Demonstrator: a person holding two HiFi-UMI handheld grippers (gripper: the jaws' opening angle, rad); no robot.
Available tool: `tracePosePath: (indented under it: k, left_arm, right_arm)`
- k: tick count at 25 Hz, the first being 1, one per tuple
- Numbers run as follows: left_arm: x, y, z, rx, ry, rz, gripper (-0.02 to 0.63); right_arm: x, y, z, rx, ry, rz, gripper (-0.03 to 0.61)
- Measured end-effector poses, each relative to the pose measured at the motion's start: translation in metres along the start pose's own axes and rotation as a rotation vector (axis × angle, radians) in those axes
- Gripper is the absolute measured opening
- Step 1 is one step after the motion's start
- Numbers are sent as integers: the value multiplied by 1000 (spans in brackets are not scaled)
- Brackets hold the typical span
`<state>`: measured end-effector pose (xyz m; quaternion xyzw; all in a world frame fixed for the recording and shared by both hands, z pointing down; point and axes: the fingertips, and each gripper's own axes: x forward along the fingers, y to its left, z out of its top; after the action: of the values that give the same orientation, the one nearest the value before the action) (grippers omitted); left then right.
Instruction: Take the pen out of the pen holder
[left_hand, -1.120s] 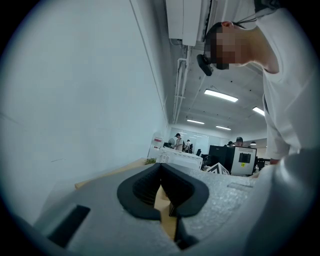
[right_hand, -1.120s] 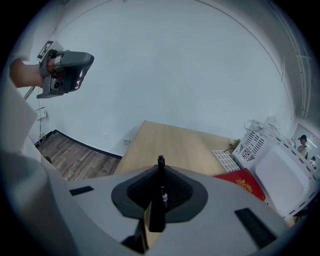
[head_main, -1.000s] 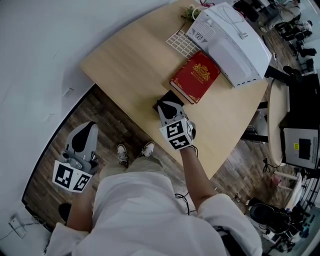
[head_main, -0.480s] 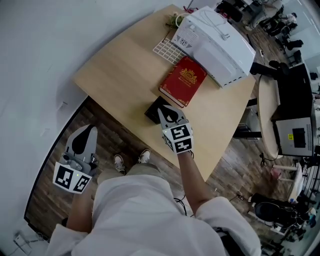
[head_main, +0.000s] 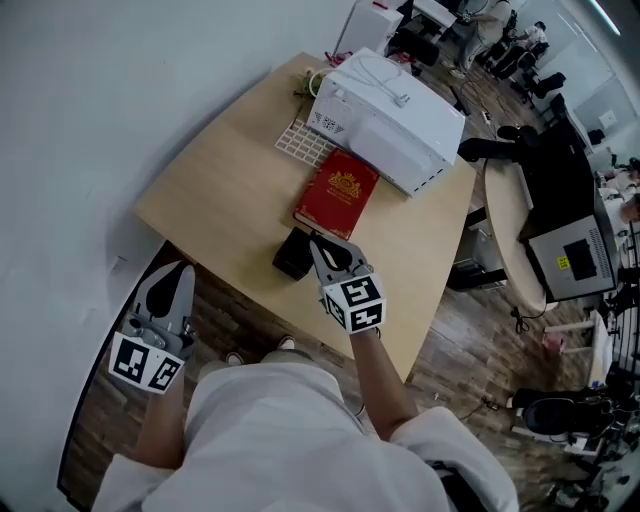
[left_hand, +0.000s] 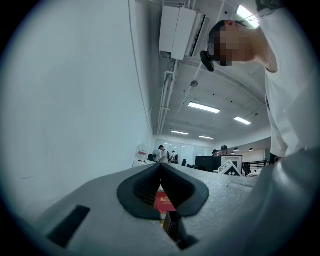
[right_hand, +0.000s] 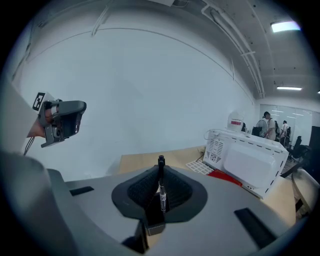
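My right gripper (right_hand: 161, 169) is closed on the pen (right_hand: 161, 186), which stands upright between the pads at lower centre of the right gripper view, its top end above the jaw tips. The holder (right_hand: 154, 221) shows directly below the pen. In the head view, the holder (head_main: 292, 254) sits on the table (head_main: 215, 190) at frame centre, just below the book (head_main: 337, 193). My left gripper (head_main: 176, 275) hangs off the table at lower left, jaws together and empty.
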<state>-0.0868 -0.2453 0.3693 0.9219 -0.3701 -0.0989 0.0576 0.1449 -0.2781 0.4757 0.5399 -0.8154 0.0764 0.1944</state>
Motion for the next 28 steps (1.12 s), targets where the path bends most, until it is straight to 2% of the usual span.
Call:
tracePosePath:
  k: [5,12,18,28]
  left_arm:
    - [5,3,14,33,-28,-19,12]
    - [3,13,35,68,-60,-20,12]
    - [0,23,47,83,-78,-26,12]
    - [-7,37,58,83,-96,-29,12]
  right_arm:
    - [-14,-6,20,35,-65,-21,32]
    - [-38,-11,62,28,-167,-58,32]
    - [-63,-10,101,64,-280,-84,31]
    - [-115,2,140,-4,-371,-144,31]
